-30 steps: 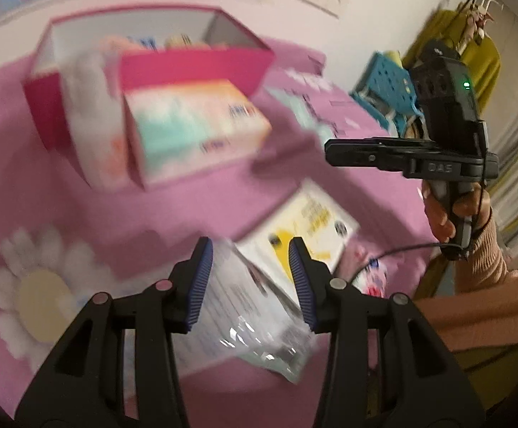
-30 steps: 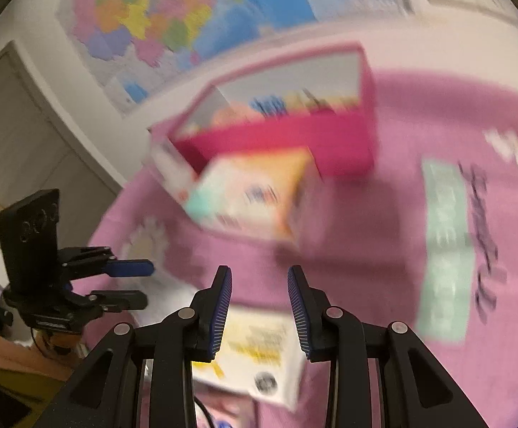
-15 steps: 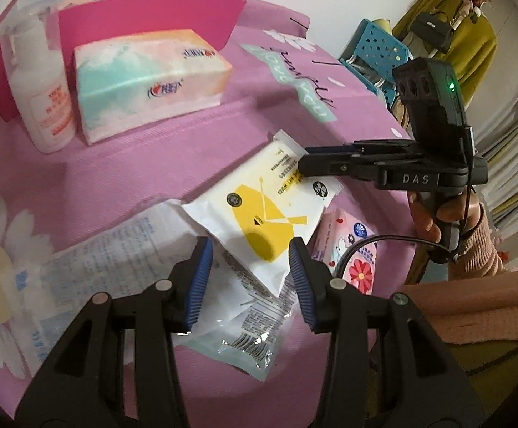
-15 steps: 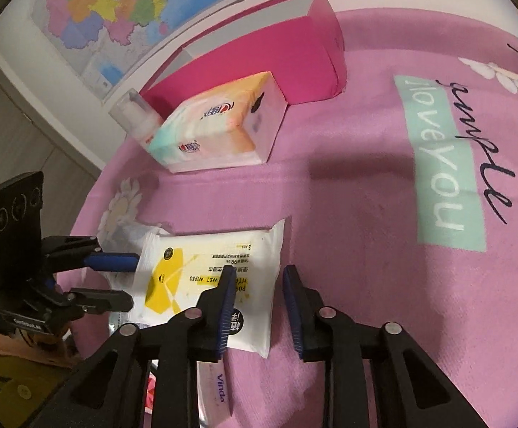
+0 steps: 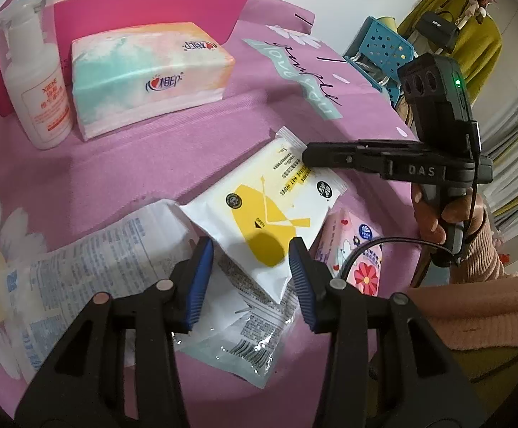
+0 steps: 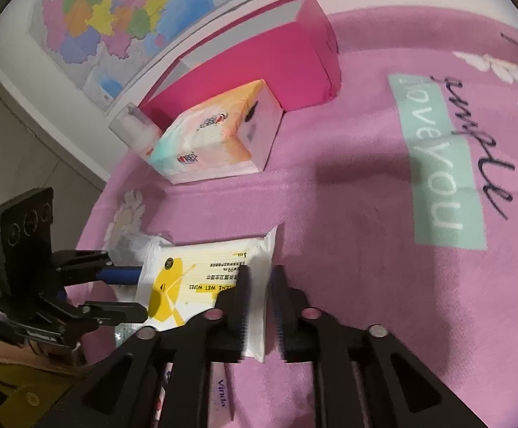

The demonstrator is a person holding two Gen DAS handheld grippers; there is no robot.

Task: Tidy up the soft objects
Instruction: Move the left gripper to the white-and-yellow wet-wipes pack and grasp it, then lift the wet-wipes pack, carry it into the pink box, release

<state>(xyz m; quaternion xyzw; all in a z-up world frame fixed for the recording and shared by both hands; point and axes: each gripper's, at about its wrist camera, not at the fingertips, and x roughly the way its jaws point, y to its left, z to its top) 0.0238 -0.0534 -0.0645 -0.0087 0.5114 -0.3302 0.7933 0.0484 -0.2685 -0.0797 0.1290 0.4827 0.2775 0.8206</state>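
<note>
Sorting barely begun — right gripper [image 6: 259,299] fingers just narrowed astride the wet-wipes pack [image 6: 202,278], left gripper [image 5: 248,267] fingers apart, empty; packs remained outside the pink box [image 6: 259,53].

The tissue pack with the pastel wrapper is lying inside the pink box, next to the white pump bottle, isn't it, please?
Not quite. The tissue pack lies on the pink cloth in front of the pink box, not inside it. The left wrist view shows this, and the right wrist view agrees. It is indeed next to the white pump bottle.

Wet-wipes pack [image 5: 262,210] lies on two packets, tissue pack [image 5: 148,78] behind.
</note>
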